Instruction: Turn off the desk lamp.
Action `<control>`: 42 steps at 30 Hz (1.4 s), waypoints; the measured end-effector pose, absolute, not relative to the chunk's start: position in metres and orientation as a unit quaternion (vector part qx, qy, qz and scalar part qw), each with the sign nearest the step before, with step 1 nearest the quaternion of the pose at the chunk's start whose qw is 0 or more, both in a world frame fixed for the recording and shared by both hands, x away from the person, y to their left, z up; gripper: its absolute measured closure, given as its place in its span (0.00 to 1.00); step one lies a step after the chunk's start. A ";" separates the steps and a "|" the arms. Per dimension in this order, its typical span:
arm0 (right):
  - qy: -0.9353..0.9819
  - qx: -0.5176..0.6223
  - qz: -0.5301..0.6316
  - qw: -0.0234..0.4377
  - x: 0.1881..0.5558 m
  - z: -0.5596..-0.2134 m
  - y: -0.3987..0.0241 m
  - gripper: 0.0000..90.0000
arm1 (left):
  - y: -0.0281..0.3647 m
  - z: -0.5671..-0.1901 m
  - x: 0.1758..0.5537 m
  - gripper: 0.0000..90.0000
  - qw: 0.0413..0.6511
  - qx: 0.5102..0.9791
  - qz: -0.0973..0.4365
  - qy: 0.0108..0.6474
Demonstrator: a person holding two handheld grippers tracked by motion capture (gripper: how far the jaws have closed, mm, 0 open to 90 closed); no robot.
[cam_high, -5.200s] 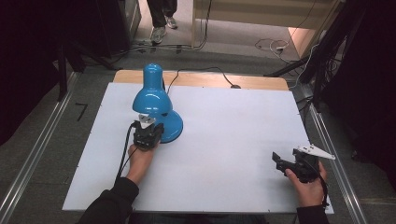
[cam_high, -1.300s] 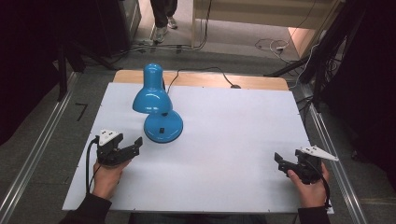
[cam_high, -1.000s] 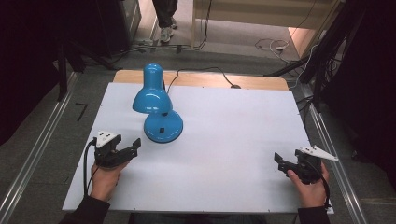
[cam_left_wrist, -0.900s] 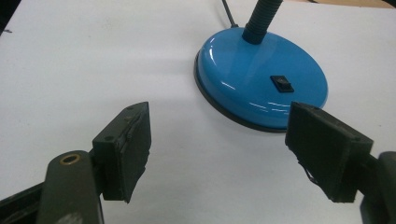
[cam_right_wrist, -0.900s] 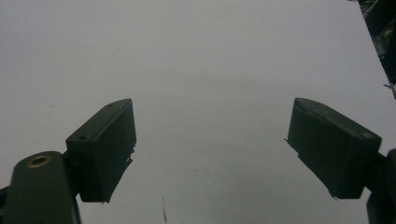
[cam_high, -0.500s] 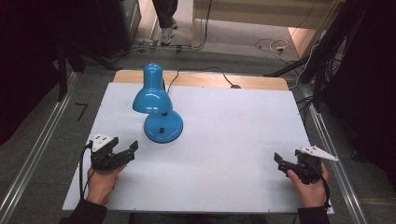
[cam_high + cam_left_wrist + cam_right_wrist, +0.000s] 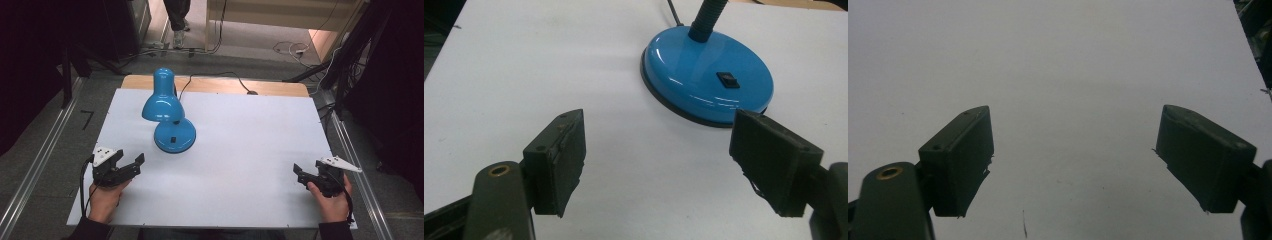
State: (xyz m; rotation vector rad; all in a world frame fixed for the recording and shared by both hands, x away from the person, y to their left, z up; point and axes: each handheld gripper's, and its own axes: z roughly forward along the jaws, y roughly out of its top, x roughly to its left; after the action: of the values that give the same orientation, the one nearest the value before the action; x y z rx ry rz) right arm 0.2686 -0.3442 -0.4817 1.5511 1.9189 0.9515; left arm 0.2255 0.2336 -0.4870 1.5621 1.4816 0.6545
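On a white table (image 7: 240,150), a blue lamp (image 7: 167,115) stands left of centre, its shade bent over a round base with a black switch (image 7: 728,79). The left gripper (image 7: 132,167) sits near the front left corner, jaws wide apart and empty, aimed toward the base. The right gripper (image 7: 300,175) rests at the front right edge, jaws likewise spread, gripping nothing.
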 end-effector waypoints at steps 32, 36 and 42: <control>0.704 0.568 0.348 0.247 0.268 -0.482 -0.344 0.16 | 0.248 -0.487 0.204 0.25 0.428 0.616 0.276 0.601; 0.703 0.568 0.348 0.247 0.268 -0.482 -0.344 0.16 | 0.254 -0.487 0.201 0.25 0.426 0.611 0.279 0.607; 0.701 0.573 0.344 0.248 0.267 -0.483 -0.347 0.15 | 0.265 -0.490 0.193 0.25 0.419 0.603 0.284 0.616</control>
State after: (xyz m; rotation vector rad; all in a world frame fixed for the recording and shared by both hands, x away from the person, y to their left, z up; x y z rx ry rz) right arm 0.2670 -0.3470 -0.4826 1.5610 1.9117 0.9383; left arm 0.1933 0.2652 -0.4900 1.5131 1.5442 0.7121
